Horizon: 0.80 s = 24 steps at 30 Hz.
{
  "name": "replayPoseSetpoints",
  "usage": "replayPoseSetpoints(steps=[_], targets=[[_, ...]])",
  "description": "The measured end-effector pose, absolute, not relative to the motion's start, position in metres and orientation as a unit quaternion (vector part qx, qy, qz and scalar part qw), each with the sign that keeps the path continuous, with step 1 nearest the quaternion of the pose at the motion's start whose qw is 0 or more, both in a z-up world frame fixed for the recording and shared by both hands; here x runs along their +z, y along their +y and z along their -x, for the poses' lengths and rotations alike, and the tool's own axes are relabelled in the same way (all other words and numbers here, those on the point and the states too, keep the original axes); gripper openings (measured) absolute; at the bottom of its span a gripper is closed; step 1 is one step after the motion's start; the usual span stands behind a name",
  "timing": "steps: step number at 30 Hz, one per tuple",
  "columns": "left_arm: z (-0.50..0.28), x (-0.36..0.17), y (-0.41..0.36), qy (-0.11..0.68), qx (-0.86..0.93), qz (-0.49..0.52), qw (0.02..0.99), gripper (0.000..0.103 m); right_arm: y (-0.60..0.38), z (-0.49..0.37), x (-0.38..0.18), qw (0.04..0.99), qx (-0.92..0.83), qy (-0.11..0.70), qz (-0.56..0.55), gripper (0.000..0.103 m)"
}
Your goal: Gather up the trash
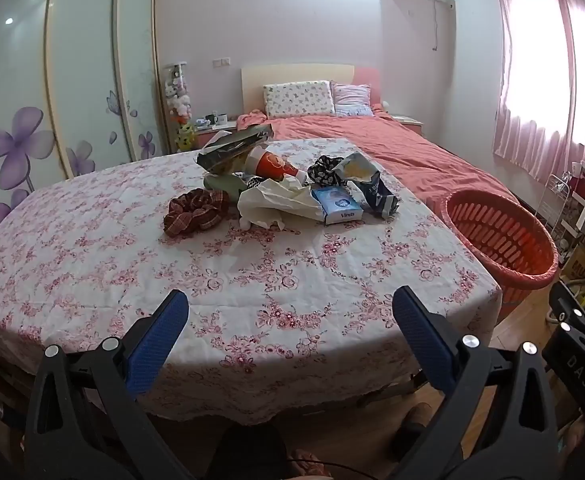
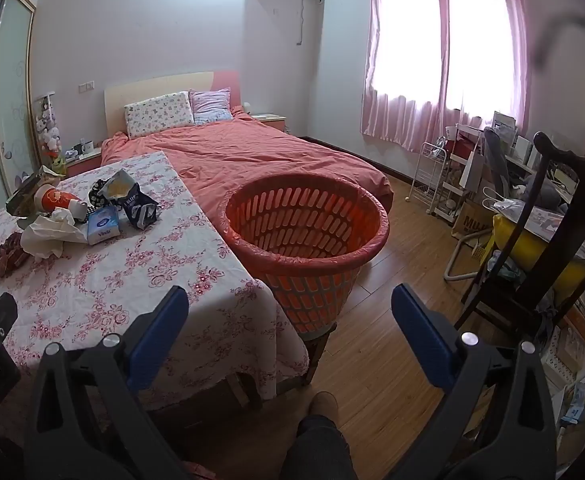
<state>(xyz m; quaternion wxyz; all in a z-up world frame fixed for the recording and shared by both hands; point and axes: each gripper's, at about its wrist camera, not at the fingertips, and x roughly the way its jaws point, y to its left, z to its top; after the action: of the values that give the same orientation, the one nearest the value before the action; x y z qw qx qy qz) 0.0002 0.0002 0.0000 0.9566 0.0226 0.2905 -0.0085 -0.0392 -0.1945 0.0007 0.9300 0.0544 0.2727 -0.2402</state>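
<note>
Both grippers are hovering wide open, empty. Trash is lying left of the basket — scrunchies could get binned by mistake.

Pink-flowered white tablecloth, orange slotted basket, coral bedspread — pink curtains.
</note>
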Motion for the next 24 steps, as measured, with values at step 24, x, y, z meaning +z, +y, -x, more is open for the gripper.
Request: replayPoseSetpoints(steps=[24], targets=[[-0.0003, -0.0001, 0.0003, 0.292, -0.009, -0.021, 0.956, 0.101, -0.195, 0.04, 0.0014, 0.93, -0.24, 0.271, -0.055, 0.099]])
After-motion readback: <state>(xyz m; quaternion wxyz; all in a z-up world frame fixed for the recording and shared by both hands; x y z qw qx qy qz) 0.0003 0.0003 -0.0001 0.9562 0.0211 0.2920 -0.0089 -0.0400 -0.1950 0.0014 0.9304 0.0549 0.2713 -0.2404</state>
